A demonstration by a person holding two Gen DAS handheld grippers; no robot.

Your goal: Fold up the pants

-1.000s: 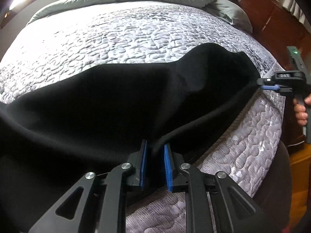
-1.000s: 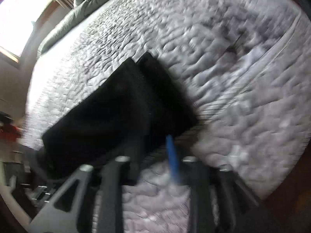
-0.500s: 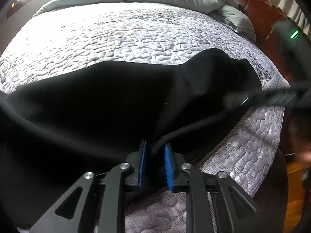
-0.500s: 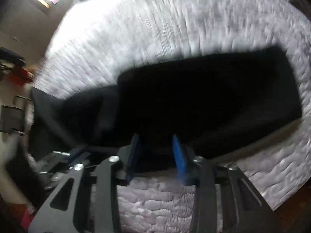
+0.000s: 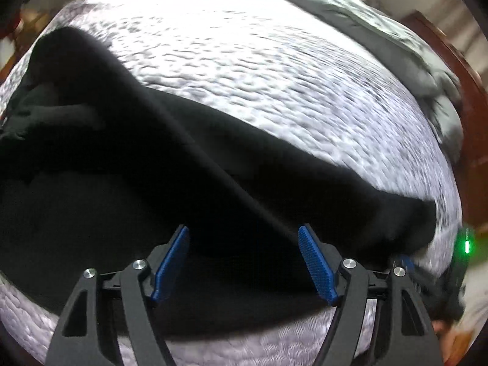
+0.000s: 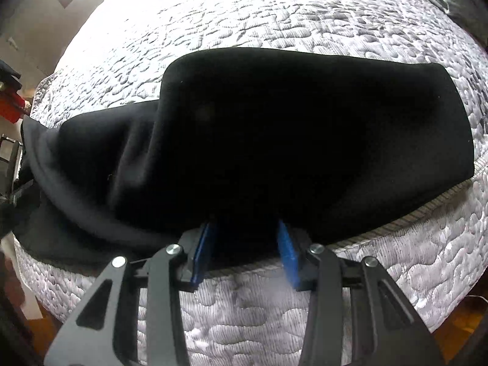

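Two grippers bracket the black pants [image 6: 305,128] on the mattress [image 6: 274,15] — soft, limp, best pinched at a folded edge — left gripper [image 5: 244,259] opening wide, gripping nothing; right gripper [image 6: 244,250] half-open, grip unclear.

Black fingers [image 5: 317,267], blue ribbed pads, seemingly.

Matt black cloth pants [image 6: 305,140] on rough quilted mattress [image 6: 244,21]
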